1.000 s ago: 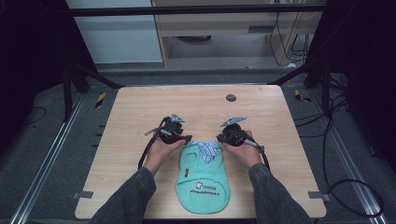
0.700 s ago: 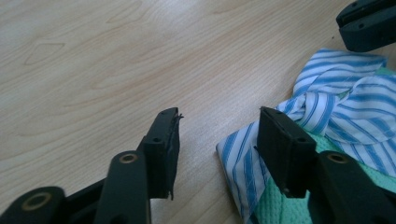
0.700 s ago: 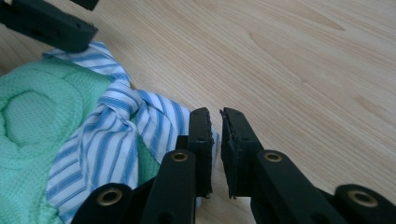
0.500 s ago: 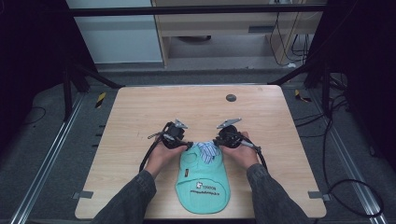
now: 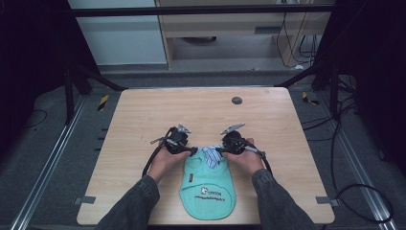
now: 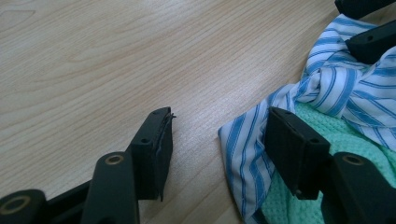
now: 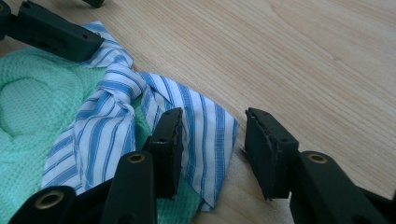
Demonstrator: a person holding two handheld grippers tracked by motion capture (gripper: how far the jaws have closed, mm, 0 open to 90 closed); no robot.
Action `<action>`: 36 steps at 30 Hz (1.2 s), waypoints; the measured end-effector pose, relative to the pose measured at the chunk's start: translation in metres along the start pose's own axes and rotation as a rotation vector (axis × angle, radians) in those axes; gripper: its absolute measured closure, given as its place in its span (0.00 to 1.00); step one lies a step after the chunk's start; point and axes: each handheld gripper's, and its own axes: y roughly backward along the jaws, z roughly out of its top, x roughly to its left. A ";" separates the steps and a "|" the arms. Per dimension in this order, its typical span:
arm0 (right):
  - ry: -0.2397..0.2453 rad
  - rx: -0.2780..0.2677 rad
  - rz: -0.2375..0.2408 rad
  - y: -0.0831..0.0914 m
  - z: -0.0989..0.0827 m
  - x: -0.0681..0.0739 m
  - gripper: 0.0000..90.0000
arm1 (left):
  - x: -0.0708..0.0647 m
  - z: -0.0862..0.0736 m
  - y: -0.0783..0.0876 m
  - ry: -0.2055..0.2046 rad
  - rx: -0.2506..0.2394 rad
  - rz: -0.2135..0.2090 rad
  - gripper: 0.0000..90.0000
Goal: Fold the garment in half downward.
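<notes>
A mint-green bib lies flat near the table's front edge, with a blue-and-white striped collar knotted at its neck. My left gripper points in from the left. In the left gripper view it is open, a corner of the collar lies loose between its jaws, and the green bib shows behind. My right gripper points in from the right. In its own view it is open over a flap of the collar, with no pad pressing. Both pairs of jaws have just been opening.
The wooden table carries a small dark round disc at its far side. Black frame bars and cables stand around the table. A person's sleeved forearms come in from the bottom edge.
Both hands have stayed almost in place at the bib's neck. The bib and its collar lie where they were.
</notes>
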 end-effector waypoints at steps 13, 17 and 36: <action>0.093 0.018 0.045 0.005 0.001 0.009 0.94 | -0.009 -0.002 0.008 -0.018 -0.009 -0.081 0.93; 0.099 -0.014 0.050 0.015 0.003 0.010 0.94 | -0.011 0.004 0.017 -0.047 -0.021 -0.072 0.94; 0.168 -0.093 0.044 0.061 0.028 0.010 0.93 | -0.017 0.034 0.059 -0.141 -0.098 -0.050 0.94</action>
